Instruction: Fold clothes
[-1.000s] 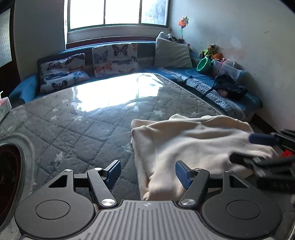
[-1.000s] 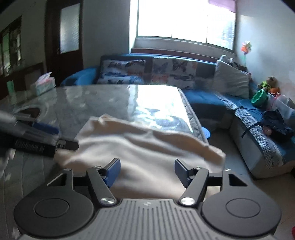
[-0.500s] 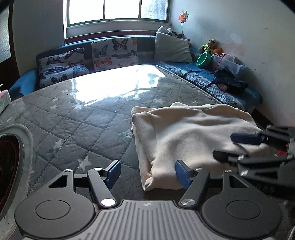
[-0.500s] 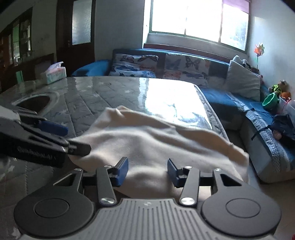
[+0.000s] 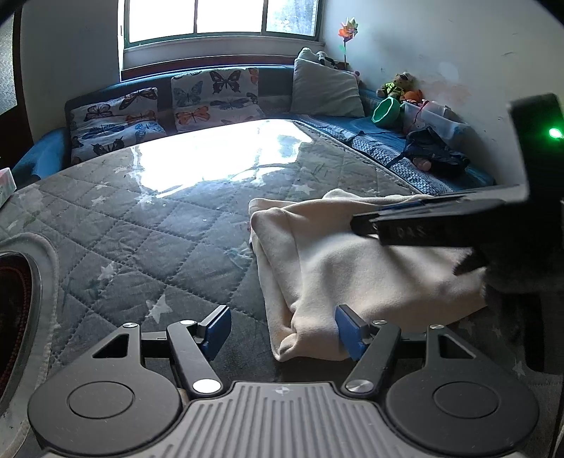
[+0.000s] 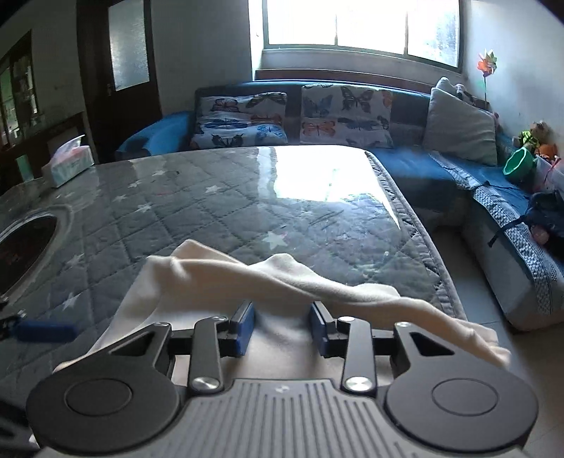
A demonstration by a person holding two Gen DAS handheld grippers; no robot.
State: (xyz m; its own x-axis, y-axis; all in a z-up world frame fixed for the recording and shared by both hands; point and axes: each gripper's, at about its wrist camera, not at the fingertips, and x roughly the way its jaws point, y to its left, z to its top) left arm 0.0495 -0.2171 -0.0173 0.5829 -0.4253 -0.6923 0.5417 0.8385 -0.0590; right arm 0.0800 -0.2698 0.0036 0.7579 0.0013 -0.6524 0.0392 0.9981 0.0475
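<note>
Firstly, at the far left of the bench (image 6: 218, 211), which is covered with a grey quilted cloth with stars under a glossy sheet, a round dark opening (image 6: 24, 243) and a tissue box (image 6: 68, 163) are seen. Behind it a blue sofa (image 6: 416, 165) with butterfly cushions (image 6: 347, 116) is placed under the bright window (image 6: 363, 24). The cream garment (image 5: 352, 260) is laid near the bench's right edge. The left tongs (image 5: 282, 326) are held apart over its near corner. The right tongs (image 6: 282, 329) are closing, with raised cloth between them. Toys and a green bowl (image 6: 520, 162) are seen at the right wall.
</note>
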